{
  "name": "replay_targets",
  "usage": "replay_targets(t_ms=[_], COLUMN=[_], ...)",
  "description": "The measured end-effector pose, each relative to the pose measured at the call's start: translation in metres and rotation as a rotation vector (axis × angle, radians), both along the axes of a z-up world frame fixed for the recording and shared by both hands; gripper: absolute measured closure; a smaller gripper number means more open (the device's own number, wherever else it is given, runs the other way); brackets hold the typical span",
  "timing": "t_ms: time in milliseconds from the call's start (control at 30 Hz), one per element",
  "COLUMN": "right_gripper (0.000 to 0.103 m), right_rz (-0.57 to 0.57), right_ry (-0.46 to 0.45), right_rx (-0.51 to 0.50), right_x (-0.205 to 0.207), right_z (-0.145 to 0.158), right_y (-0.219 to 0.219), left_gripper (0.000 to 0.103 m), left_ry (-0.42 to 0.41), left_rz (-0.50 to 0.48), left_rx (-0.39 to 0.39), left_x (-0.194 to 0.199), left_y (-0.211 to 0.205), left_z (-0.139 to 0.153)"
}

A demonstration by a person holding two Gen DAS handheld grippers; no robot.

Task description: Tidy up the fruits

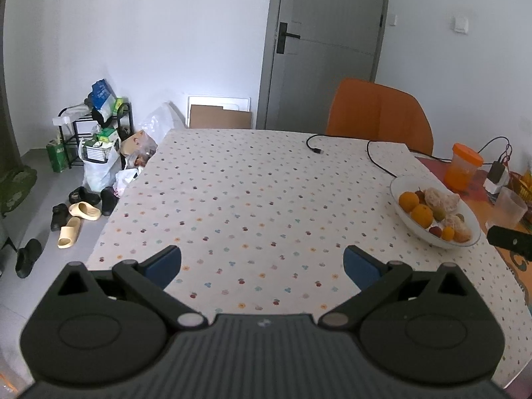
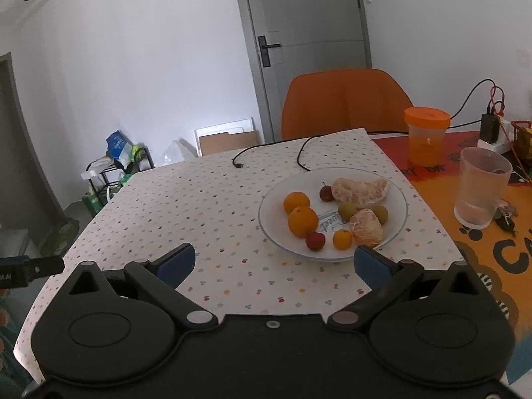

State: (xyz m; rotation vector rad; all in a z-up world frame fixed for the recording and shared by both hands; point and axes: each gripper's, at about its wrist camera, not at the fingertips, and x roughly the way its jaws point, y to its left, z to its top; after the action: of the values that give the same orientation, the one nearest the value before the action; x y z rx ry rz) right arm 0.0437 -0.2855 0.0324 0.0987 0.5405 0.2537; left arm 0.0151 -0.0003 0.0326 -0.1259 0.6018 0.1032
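Both claws wide open, nothing held. Left claw (image 1: pixel 262 262) hovers over bare spotted cloth (image 1: pixel 249 199) on the worktop, blue pads (image 1: pixel 164 266) spread apart. Right claw (image 2: pixel 274 262) hovers at the near rim of the plate (image 2: pixel 276 199), its right pad (image 2: pixel 369 262) just in front of the rim; contact cannot be told.

Plate white, shallow, with writing in the middle, standing on the cloth toward the right edge. Seen from the left wrist it lies well to the right of the left claw (image 1: pixel 435 212).

Fruit on the plate, right wrist view:
- two oranges (image 2: pixel 302 221) on the left, touching or nearly so
- small orange fruit (image 2: pixel 342 239) at the near side
- two small red fruits, one near (image 2: pixel 315 241), one far (image 2: pixel 326 193)
- two green fruits (image 2: pixel 347 210) mid-plate
- peeled citrus, large piece at the back (image 2: pixel 360 191), smaller one near right (image 2: pixel 365 227), beside the small orange fruit

No fruit seen on the cloth itself.

Off the cloth to the right: ribbed glass (image 2: pixel 482 191), orange-lidded jar (image 2: pixel 426 136), charger with cables. Black cable (image 2: pixel 266 148) loops across the far end of the cloth. Orange chair (image 2: pixel 345 103) behind the worktop, grey door (image 2: pixel 309 33) beyond. Shoes (image 1: pixel 79 212) and bags on the floor at left.
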Motion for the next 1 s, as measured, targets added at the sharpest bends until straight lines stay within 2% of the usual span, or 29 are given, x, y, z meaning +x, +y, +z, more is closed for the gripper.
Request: replay_targets(t_ms=[1000], right_gripper=[0.000], right_rz=[0.020], right_ry=[0.004], right_rx=[-0.007], right_x=[-0.0016], right_z=[-0.0010], right_y=[0.0044], left_gripper=[0.000], left_ry=[0.005], left_rz=[-0.009], left_rx=[0.007], left_x=[-0.0023], left_y=[-0.0022], left_z=[-0.0002])
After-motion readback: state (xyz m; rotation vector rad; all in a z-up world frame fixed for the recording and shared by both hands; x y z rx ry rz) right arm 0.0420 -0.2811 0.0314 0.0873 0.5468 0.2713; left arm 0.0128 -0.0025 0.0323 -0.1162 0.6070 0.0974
